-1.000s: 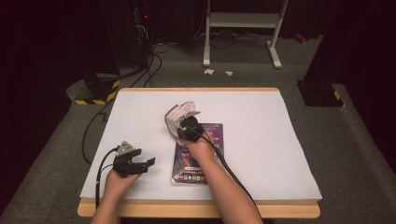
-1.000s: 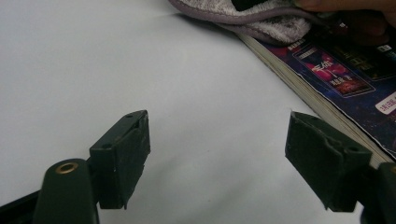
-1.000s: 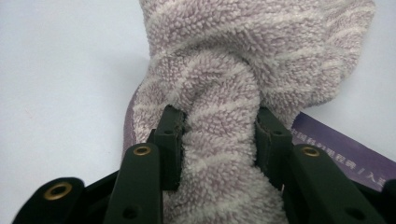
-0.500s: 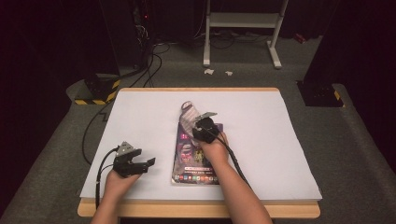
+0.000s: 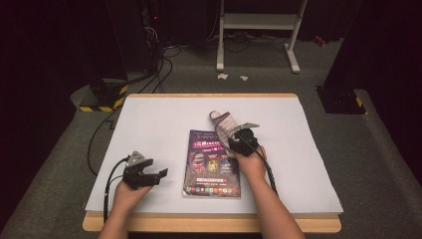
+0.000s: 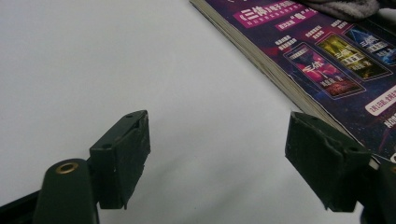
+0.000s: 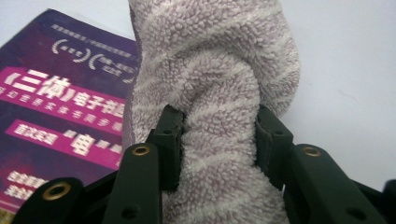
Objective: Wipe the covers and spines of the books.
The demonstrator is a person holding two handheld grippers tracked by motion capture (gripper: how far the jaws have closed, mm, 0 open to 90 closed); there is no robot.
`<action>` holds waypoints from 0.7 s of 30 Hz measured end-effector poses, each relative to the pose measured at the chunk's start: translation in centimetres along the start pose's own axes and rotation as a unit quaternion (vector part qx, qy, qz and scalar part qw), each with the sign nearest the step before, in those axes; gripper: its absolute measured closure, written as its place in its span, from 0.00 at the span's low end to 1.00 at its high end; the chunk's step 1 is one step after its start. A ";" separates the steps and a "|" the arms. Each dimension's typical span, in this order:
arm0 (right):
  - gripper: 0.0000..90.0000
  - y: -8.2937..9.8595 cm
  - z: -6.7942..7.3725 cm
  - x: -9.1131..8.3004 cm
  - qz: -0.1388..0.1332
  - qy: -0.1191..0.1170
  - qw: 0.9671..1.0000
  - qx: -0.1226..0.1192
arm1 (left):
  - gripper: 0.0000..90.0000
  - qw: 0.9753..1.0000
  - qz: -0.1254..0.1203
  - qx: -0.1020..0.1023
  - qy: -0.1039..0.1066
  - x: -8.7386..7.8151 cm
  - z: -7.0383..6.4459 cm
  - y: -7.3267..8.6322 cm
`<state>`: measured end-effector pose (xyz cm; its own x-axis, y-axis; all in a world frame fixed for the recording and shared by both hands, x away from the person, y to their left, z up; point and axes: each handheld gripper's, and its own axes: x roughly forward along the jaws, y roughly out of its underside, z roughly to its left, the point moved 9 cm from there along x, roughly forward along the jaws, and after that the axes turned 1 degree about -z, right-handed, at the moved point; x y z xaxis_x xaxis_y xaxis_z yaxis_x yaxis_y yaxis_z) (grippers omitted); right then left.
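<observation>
White-covered bench [image 5: 164,119], dark room, cables on the grey floor behind. My right gripper [image 5: 238,141] has its jaws clenched on a fuzzy pink-and-white striped sock [image 7: 219,93], its end lifted over the purple book's [image 5: 211,162] far right corner. Left gripper [image 5: 158,175] rests released near the bench's front-left edge; bare bench either side.

We cannot read the book's [image 5: 213,162] small print from above, the sock's [image 7: 219,93] lower end runs off the right tool view's bottom edge, and its folds hide the book's right corner.
</observation>
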<state>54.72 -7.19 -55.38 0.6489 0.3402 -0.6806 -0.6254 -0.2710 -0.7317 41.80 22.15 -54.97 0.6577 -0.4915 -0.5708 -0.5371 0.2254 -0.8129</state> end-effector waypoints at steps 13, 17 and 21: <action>0.67 0.5 -0.7 -0.4 -0.004 0.001 1.000 0.010 | 0.25 1.000 0.003 0.001 0.003 0.2 -0.1 0.1; 0.68 0.4 -0.7 -0.4 -0.002 0.000 1.000 0.013 | 0.25 1.000 0.003 0.000 0.005 0.3 -0.3 0.1; 0.68 0.1 -0.7 -1.0 -0.005 -0.006 1.000 0.015 | 0.25 1.000 0.001 -0.003 0.012 0.3 -0.6 0.0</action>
<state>54.34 -8.19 -54.76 0.6505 0.3528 -0.6726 -0.6314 -0.2411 -0.7370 41.72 21.52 -55.12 0.6435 -0.5118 -0.5692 -0.5418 0.2208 -0.8110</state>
